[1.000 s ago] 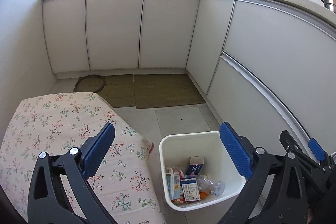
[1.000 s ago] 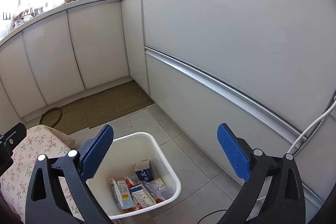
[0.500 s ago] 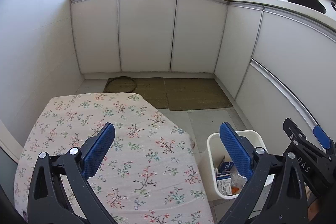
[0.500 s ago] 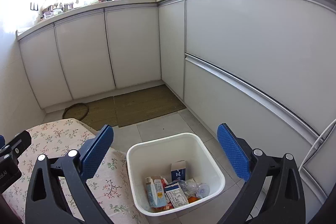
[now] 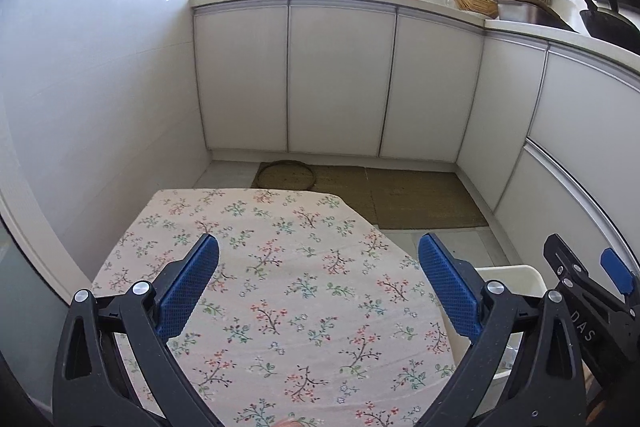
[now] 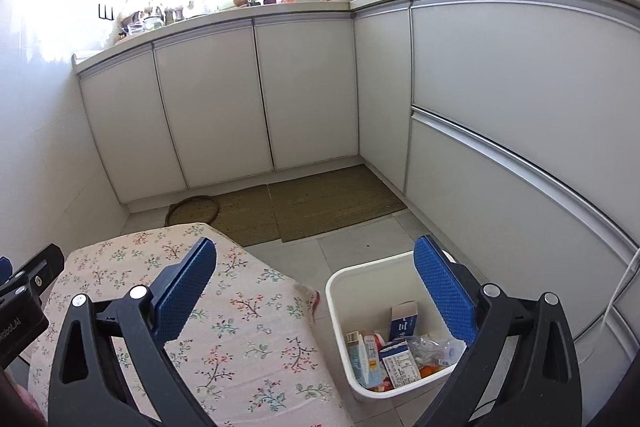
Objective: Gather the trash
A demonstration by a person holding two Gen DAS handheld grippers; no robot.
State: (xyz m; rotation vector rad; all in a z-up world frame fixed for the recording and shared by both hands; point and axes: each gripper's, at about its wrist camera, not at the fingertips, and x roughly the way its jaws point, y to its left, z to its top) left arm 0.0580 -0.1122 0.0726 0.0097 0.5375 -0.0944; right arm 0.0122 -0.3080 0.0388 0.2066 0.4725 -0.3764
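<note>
A white square trash bin (image 6: pixel 340 291) stands on the tiled floor beside the table and holds several cartons (image 6: pixel 404 319) and a crumpled plastic bottle (image 6: pixel 436 345). Its rim also shows in the left wrist view (image 5: pixel 516 273). My left gripper (image 5: pixel 318 283) is open and empty above the floral tablecloth (image 5: pixel 272 267). My right gripper (image 6: pixel 316 287) is open and empty, its right finger over the bin and its left finger over the table edge. No trash shows on the tablecloth.
White cabinets (image 6: pixel 216 107) run along the back and right walls under a cluttered counter (image 6: pixel 240 7). Brown mats (image 6: pixel 320 203) lie on the floor before them. A white wall (image 5: pixel 80 107) stands close on the left.
Both grippers have swung left and tilted up, away from the bin. The table now fills the left wrist view and the bin has slid to the lower right.
</note>
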